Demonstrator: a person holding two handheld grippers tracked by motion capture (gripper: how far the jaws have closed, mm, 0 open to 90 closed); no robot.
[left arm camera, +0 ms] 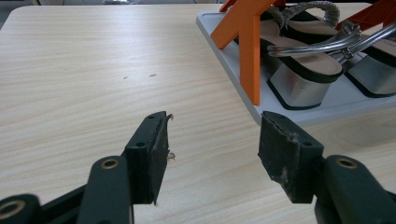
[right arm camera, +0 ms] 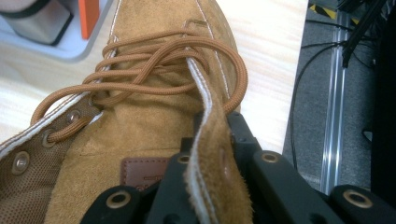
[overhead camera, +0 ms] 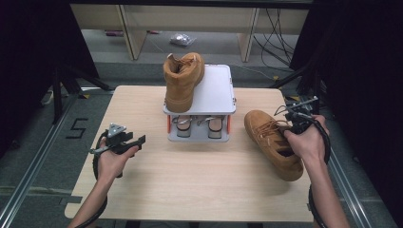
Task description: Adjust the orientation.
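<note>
At the near left of the desk (overhead camera: 199,190), the left tongs (left arm camera: 212,149) are held just above the wood with the jaws standing wide and nothing between them. At the near right, the right tongs (overhead camera: 297,124) are clamped narrow on the upper edge of the loose boot (overhead camera: 274,142), beside its eyelets; in the right gripper view the suede flap (right arm camera: 212,154) is seen pinched between the two black jaws, with the laces (right arm camera: 173,65) bunched just beyond. The boot is lying on the right part of the desk, toe pointing far-left toward the rack (overhead camera: 216,90).

Farther off, the two-tier rack is found at the middle of the desk: sandals (overhead camera: 197,126) are kept on its lower tier, and the matching boot (overhead camera: 183,78) is stood on the left of its top shelf, the right half being bare.

The grip is judged to be the weak point. Only a thin, soft edge is held, so the heavy sole could swing or the suede could slip out once the boot is raised. The rack could also be struck by the dangling toe, and the standing boot could be knocked over.
</note>
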